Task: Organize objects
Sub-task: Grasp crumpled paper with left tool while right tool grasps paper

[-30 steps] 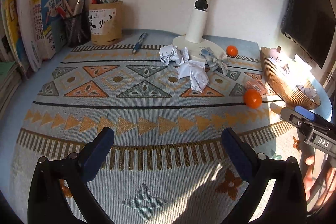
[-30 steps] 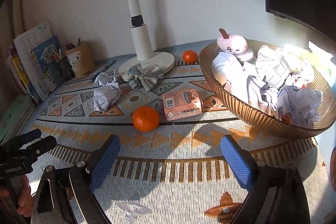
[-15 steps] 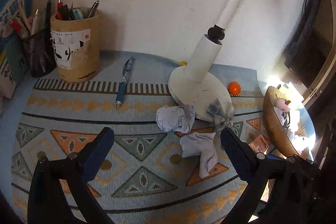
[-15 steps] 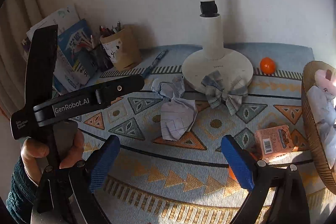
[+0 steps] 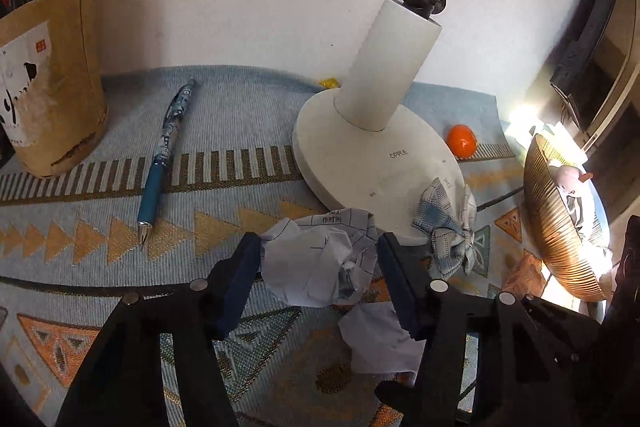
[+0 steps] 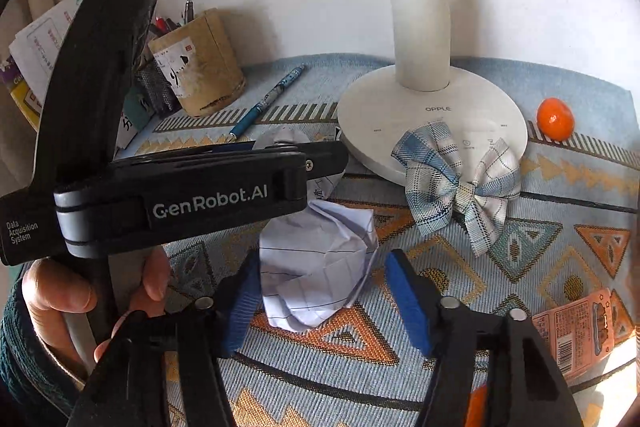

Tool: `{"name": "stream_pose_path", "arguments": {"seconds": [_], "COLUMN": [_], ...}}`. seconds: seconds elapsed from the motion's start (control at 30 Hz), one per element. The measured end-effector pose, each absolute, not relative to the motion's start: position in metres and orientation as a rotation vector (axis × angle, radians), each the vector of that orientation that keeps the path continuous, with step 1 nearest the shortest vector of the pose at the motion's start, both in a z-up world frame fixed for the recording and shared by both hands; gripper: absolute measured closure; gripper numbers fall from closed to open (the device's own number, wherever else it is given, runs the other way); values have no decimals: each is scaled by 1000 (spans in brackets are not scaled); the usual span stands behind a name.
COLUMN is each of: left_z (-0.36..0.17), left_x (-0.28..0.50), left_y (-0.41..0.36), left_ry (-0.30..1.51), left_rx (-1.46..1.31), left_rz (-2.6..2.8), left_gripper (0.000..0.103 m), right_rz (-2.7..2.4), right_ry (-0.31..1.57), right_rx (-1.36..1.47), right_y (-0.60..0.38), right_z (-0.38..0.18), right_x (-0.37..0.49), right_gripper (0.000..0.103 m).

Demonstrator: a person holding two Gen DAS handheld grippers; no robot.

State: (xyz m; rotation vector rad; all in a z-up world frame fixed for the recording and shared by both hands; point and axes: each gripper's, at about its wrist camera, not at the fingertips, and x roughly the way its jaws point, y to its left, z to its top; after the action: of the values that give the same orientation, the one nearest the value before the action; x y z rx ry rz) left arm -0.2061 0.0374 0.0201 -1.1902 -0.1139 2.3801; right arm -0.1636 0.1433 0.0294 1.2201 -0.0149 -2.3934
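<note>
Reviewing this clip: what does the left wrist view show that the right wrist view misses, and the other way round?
Left wrist only: the ribbed bowl holding a pink toy, and the pads of the left claw, whose jaws have just closed onto the printed paper ball.
Right wrist only: the hand gripping the left tool, the books, and the right claw, its jaws just closing with the lined paper ball between them.
Both: lamp, pen, plaid bow, tangerine, pen holder.
</note>
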Motion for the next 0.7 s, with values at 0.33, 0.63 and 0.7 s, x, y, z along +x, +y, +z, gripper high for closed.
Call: {"name": "stream_pose_path", "arguments": {"seconds": [0.33,0.63,0.7], "left_z": [42,72,67], "left_x": [-159,-55,-34], "left_y": [31,21,20], "left_ry": [-82,-68,-117], "left_rx": [-1125,-1078,-1060], "left_rz": [2421,2471,2480], "left_gripper": [50,50,50], "right_rz": [-2455,-2564,-2623], "right_ry": [4,93,128], "right_rx": [1066,885,863], "right_y": [162,233,255], "right_z": [53,87,87], "right_x": [-122,-21,-5], "right_gripper": [53,53,53]}}
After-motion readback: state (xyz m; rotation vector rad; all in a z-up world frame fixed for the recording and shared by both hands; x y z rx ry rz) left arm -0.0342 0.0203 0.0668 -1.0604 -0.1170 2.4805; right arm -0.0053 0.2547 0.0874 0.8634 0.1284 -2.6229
